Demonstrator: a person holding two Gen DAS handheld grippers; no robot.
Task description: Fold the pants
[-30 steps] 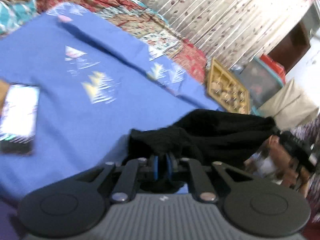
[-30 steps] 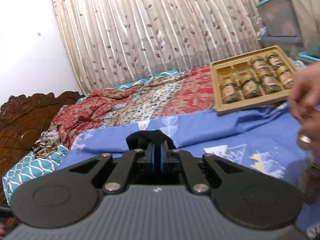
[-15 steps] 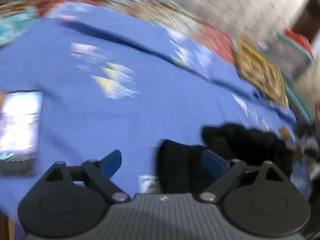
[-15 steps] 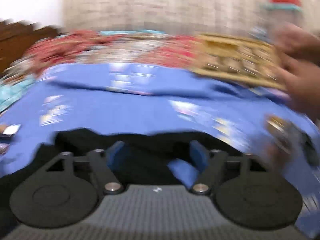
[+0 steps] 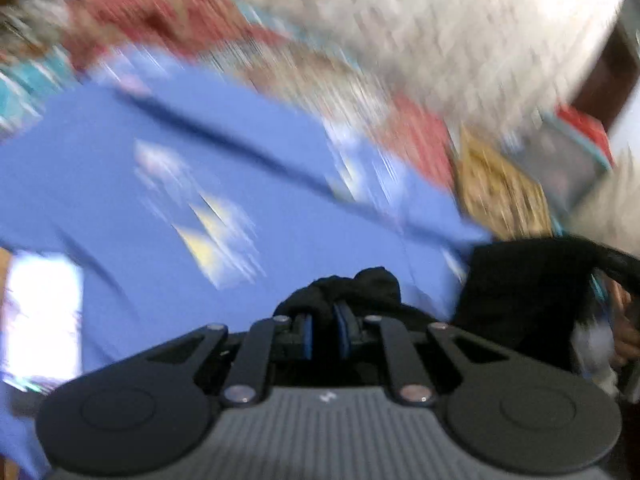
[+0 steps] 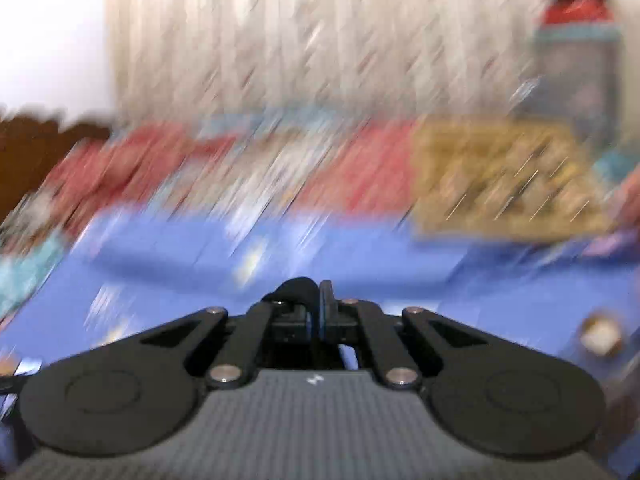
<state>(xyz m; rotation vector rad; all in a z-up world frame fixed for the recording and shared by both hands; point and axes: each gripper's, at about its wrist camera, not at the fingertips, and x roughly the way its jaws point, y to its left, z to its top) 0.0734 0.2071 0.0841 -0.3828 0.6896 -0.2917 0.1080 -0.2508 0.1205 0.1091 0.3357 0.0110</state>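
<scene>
I have both hand-held grippers, left [image 5: 325,330] and right [image 6: 318,322], freshly clenched on the pants [image 5: 524,288]; next, carry the fold across evenly.

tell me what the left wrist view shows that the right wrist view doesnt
Only the left wrist view: the left gripper shut on the black pants, a large hanging mass of that cloth at right, and a bright phone screen at the left edge.

Only the right wrist view: the right gripper shut on a small bunch of black cloth, a dark wooden headboard and a white wall.

Both, blurred: the blue sheet, the red patterned bedding, the curtain and the golden tray.
</scene>
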